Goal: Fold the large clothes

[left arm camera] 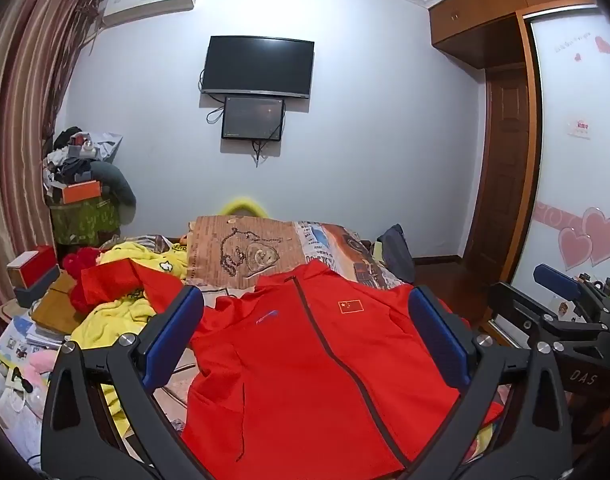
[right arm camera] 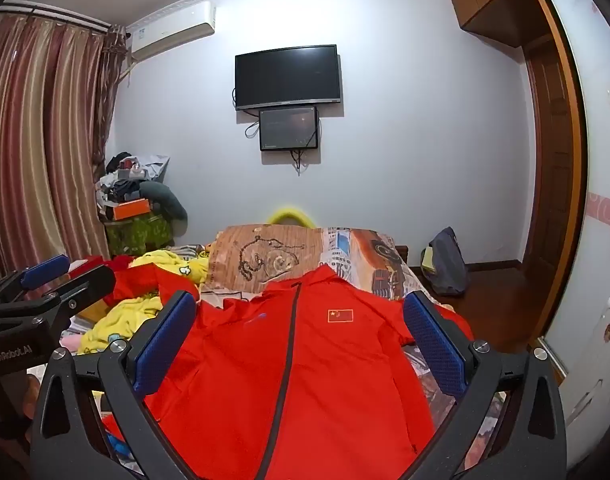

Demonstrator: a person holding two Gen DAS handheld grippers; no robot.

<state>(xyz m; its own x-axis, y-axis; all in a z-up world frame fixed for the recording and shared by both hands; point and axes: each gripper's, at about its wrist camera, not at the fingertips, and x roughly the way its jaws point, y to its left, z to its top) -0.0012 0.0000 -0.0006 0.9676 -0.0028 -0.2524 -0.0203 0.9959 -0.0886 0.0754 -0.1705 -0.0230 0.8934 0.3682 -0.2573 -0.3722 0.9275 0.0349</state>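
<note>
A large red zip jacket (left arm camera: pixel 305 360) with a small flag patch lies spread face up on the bed, collar away from me; it also shows in the right wrist view (right arm camera: pixel 297 368). Its left sleeve (left arm camera: pixel 117 284) stretches out to the left over yellow cloth. My left gripper (left arm camera: pixel 305 308) is open and empty above the jacket's chest. My right gripper (right arm camera: pixel 301 308) is open and empty above the same jacket, and it shows at the right edge of the left wrist view (left arm camera: pixel 561 292). The left gripper shows at the left of the right wrist view (right arm camera: pixel 45 280).
Yellow clothes (left arm camera: pixel 117 312) lie heaped left of the jacket. A brown patterned mat (left arm camera: pixel 241 252) and a printed bedsheet (left arm camera: pixel 345 248) cover the bed's far end. Boxes and papers (left arm camera: pixel 33 280) crowd the left side. A wardrobe (left arm camera: pixel 577 160) stands right; a bag (right arm camera: pixel 445 264) sits on the floor.
</note>
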